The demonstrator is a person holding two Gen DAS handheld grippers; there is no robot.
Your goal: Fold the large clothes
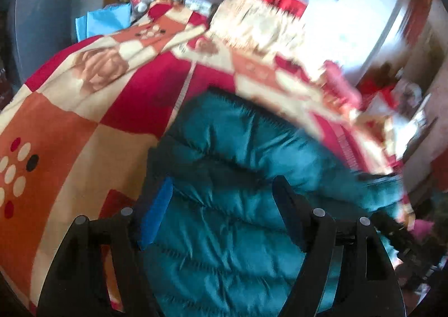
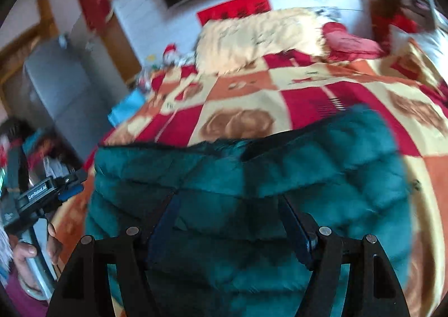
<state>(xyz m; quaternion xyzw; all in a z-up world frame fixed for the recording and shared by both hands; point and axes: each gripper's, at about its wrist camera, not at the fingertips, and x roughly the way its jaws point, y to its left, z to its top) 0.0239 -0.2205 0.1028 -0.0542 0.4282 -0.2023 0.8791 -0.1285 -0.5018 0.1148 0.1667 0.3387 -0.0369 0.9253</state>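
1. On the bed, over the checked blanket (image 2: pixel 246 98), the teal quilted jacket (image 2: pixel 252 176) is laid.
2. The left tongs (image 1: pixel 221 193) are seen spread above the jacket (image 1: pixel 229 176), pinching nothing.
3. The right tongs (image 2: pixel 228 207) are seen spread above the jacket.
4. Beyond the jacket, a cream pillow (image 2: pixel 260 36) is seen.

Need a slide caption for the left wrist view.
Left tongs open over teal puffer jacket on checked blanket.
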